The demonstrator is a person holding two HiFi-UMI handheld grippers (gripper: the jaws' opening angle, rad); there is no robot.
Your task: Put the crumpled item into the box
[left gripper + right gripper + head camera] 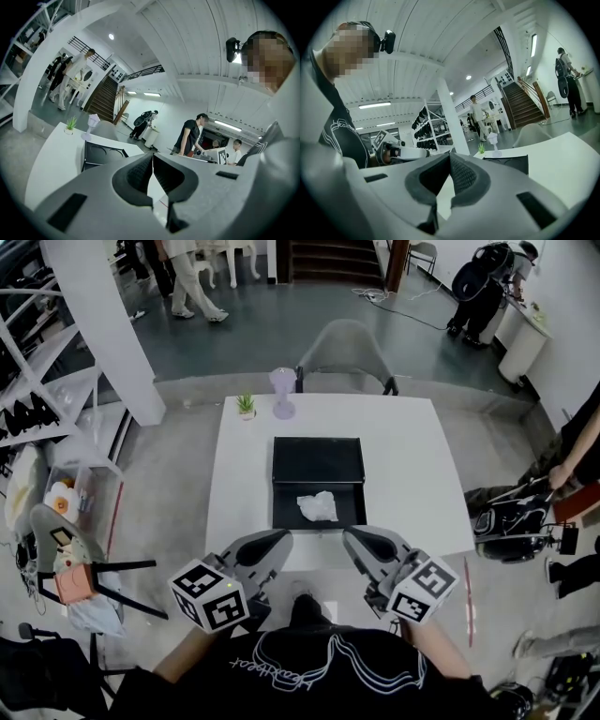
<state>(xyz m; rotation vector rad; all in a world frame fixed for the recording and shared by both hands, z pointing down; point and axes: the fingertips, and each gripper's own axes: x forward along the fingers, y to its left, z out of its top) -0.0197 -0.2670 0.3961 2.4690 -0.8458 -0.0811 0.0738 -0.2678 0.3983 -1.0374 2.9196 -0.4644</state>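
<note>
Your left gripper [284,537] and right gripper [350,533], both clenched empty, hover at the table's [412,484] near edge; crumpled paper [317,506] lies on the black box's [319,460] near half.

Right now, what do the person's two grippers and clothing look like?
The left gripper and right gripper are alike: light grey, rounded bodies tapering to two jaws lined with dark, finely ribbed pads. Each carries a white cube printed with black square markers. No cables show. The person wears a black shirt with a white line drawing.
</note>
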